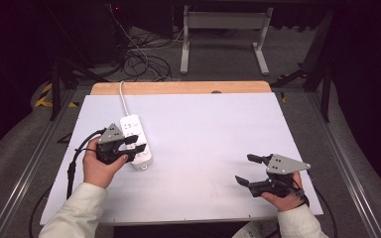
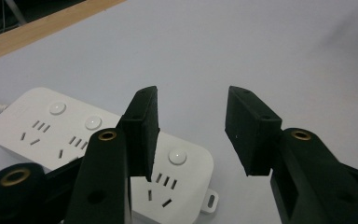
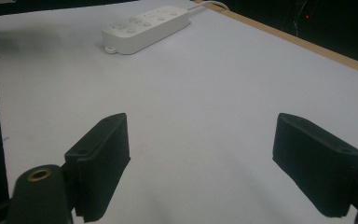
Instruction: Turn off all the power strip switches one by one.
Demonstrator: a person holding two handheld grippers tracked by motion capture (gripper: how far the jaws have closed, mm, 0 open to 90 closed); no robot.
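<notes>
Power strip (image 1: 137,140) beside open tabletop (image 1: 213,148)

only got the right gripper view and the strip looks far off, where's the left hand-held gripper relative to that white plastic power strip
observer: the left hand-held gripper is over the near end of the white rectangular plastic power strip.
operator: is it gripping it
observer: no, its jaws stand open; in the left gripper view one is above the strip's end, the other over the bare white table top.
operator: anything plugged in
observer: no, the sockets seen in that view are empty.
</notes>
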